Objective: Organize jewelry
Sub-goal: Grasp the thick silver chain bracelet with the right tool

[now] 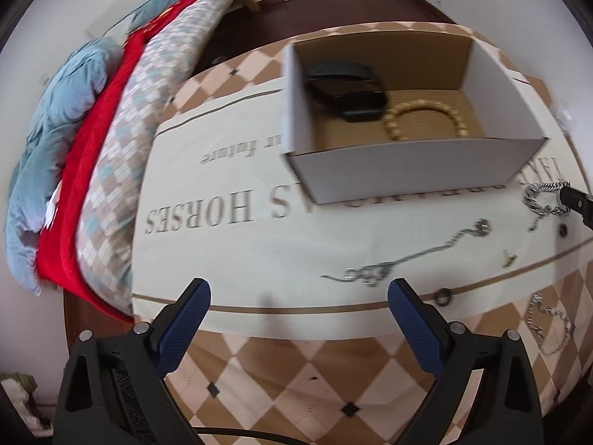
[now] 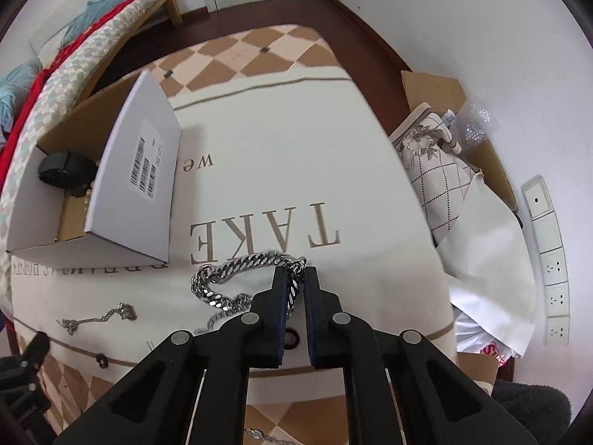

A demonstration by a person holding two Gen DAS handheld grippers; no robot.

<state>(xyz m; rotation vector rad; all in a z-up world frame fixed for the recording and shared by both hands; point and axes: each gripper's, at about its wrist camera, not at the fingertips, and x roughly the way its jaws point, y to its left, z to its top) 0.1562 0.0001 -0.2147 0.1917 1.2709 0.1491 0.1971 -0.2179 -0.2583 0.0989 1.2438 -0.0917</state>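
The right gripper (image 2: 295, 276) is clenched on a thick silver chain bracelet (image 2: 237, 278) lying on the tablecloth (image 2: 296, 148), just beside the open cardboard box (image 2: 137, 170). The left gripper (image 1: 299, 291) hangs spread wide and empty above a thin necklace (image 1: 407, 259).

A: How are the grippers built?
B: Black plastic frames with silver round screws are seen on the left gripper (image 1: 299, 296) and right gripper (image 2: 295, 278).
A: And the pads?
B: Ribbed dark-blue pads (image 1: 407, 319) are fitted; a thin black cable is seen below.
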